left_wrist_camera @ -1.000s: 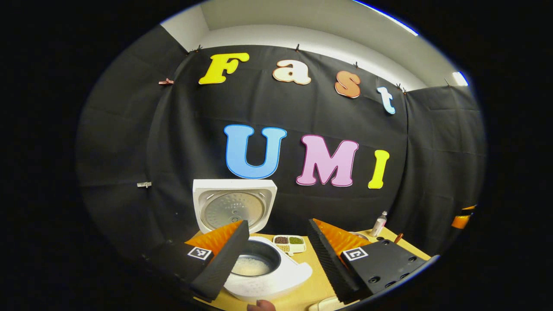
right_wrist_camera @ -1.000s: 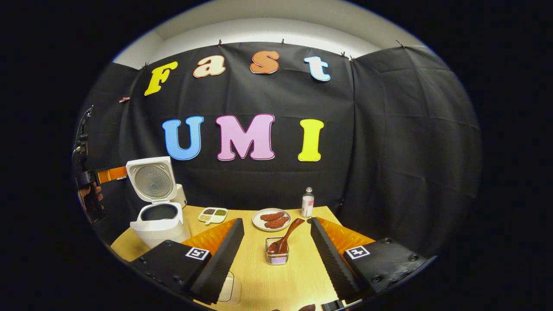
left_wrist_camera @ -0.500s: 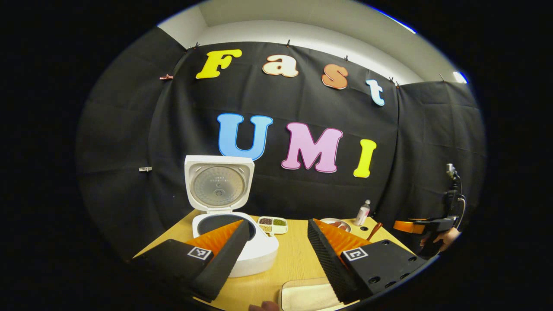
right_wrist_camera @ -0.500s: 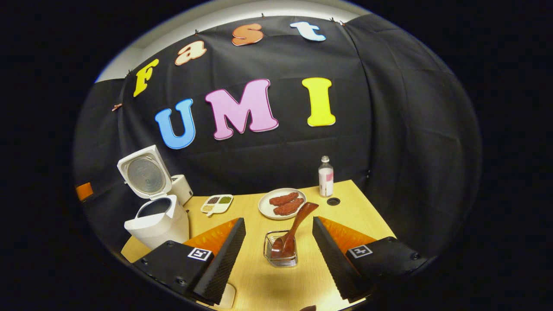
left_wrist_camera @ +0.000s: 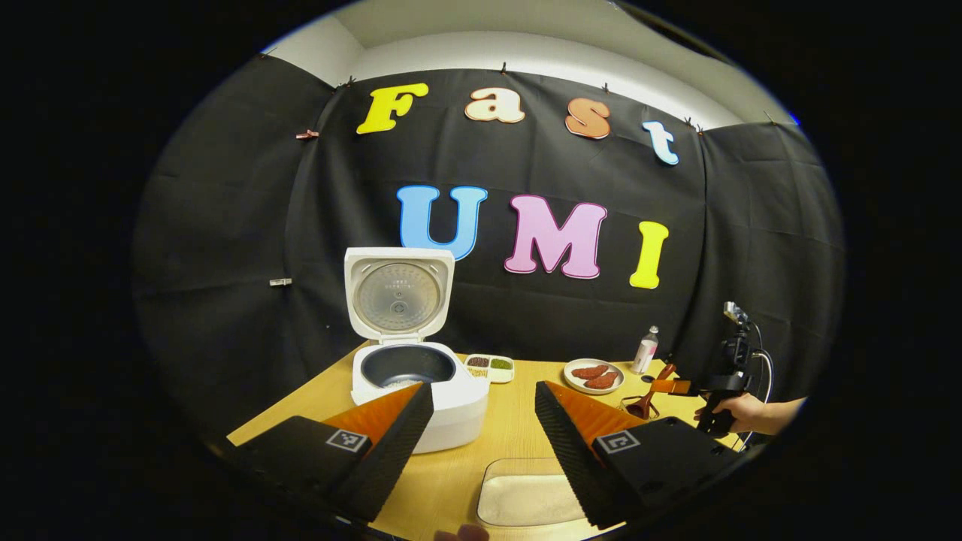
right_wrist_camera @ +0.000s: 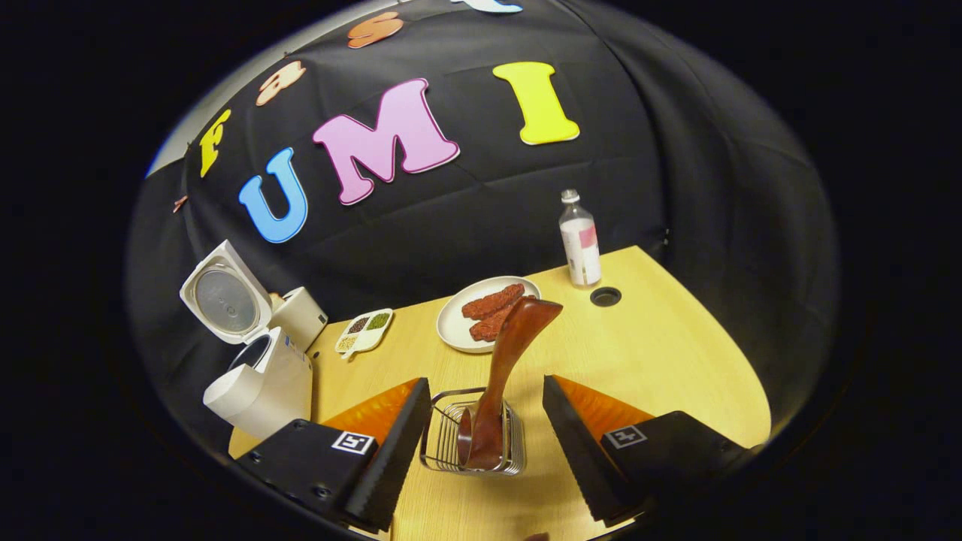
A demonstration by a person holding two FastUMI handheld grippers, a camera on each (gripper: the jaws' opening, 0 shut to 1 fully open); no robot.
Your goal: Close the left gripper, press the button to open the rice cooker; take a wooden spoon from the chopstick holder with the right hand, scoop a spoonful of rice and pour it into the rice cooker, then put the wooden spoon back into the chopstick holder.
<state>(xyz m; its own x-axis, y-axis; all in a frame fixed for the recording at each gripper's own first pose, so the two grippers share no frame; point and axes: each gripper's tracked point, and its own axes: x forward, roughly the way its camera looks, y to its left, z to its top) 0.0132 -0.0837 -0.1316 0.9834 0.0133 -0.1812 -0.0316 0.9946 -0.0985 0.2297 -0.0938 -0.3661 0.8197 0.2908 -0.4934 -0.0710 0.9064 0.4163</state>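
Straddling chopstick holder (right_wrist_camera: 472,443): right claw (right_wrist_camera: 484,443), agape.

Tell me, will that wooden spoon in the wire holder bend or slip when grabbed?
The wooden spoon looks rigid and thick, so it likely won't flex. Its glossy handle may be slippery. It leans in the light-looking wire holder, which might tip or drag along if the spoon catches.

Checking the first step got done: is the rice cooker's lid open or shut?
Open. The white rice cooker's lid stands upright behind it, leaving the dark inner pot exposed.
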